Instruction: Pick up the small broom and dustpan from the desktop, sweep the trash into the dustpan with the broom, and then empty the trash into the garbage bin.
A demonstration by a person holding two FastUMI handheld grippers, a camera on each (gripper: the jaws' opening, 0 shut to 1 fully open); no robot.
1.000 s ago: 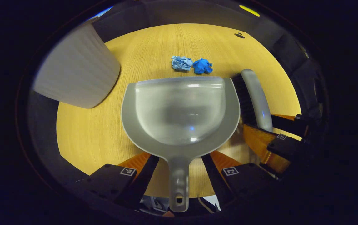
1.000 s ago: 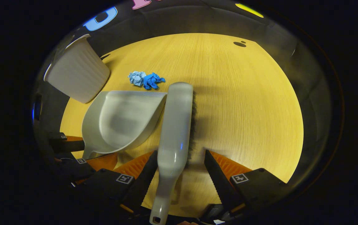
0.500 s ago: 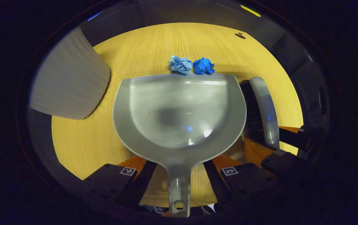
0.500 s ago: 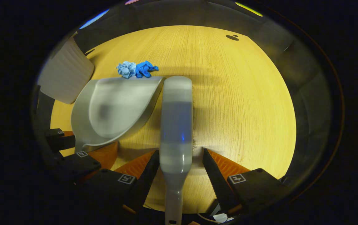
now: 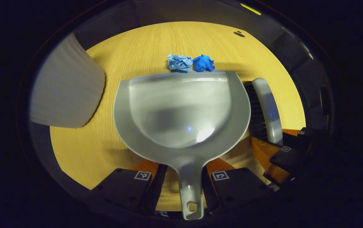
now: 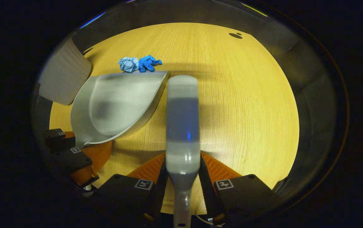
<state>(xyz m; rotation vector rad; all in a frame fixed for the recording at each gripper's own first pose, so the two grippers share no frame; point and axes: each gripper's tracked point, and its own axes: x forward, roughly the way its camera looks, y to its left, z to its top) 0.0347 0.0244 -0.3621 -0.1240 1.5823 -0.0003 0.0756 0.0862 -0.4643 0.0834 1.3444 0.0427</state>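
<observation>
The left gripper (image 5: pixel 181 179) is clamping the dustpan (image 5: pixel 181 110) handle, and the right gripper (image 6: pixel 183 183) is clamping the broom (image 6: pixel 182 120) handle, so pickup looks done. Two blue paper wads (image 5: pixel 189 62) are lying at the dustpan's 12 o'clock lip, unswept; sweeping and emptying into the bin (image 5: pixel 66 91) at 9 o'clock are remaining.

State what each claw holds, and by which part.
The left claw grips the dustpan by its handle; the right claw grips the broom by its handle.

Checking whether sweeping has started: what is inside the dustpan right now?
Nothing: the dustpan bowl looks bare. Both paper wads lie on the table just past its front lip. The tabletop under the pan is covered.
</observation>
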